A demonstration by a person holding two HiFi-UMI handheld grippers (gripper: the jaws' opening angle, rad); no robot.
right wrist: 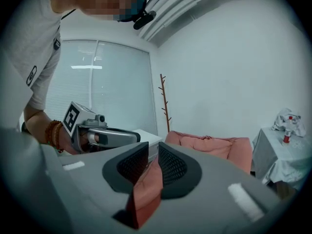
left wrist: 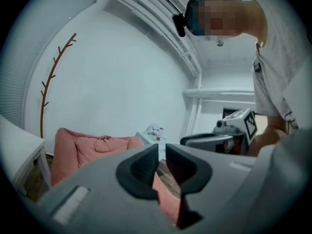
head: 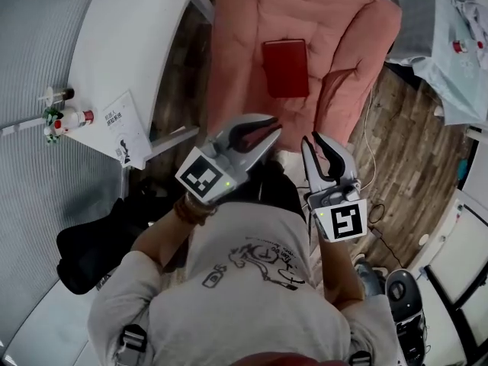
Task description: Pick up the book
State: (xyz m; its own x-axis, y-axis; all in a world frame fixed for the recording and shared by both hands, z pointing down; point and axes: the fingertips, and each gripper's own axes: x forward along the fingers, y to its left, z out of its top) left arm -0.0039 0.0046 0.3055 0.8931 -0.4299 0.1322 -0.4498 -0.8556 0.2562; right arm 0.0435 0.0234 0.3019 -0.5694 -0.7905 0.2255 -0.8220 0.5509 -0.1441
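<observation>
A dark red book [head: 286,67] lies flat on a pink cushioned seat [head: 244,44] ahead of me in the head view. My left gripper [head: 268,133] and right gripper [head: 312,142] are held side by side in the air, short of the seat and pointing toward it, well apart from the book. In the left gripper view the left gripper's [left wrist: 162,148] pads stand a narrow gap apart with nothing between them. The right gripper [right wrist: 153,148] shows the same narrow, empty gap. The book does not show in either gripper view.
A white table [head: 130,44] stands left of the seat, with small bottles [head: 67,117] and a leaflet [head: 126,130] on it. A cloth-covered side table [head: 446,44] stands at the right. Cables lie on the wooden floor [head: 396,143].
</observation>
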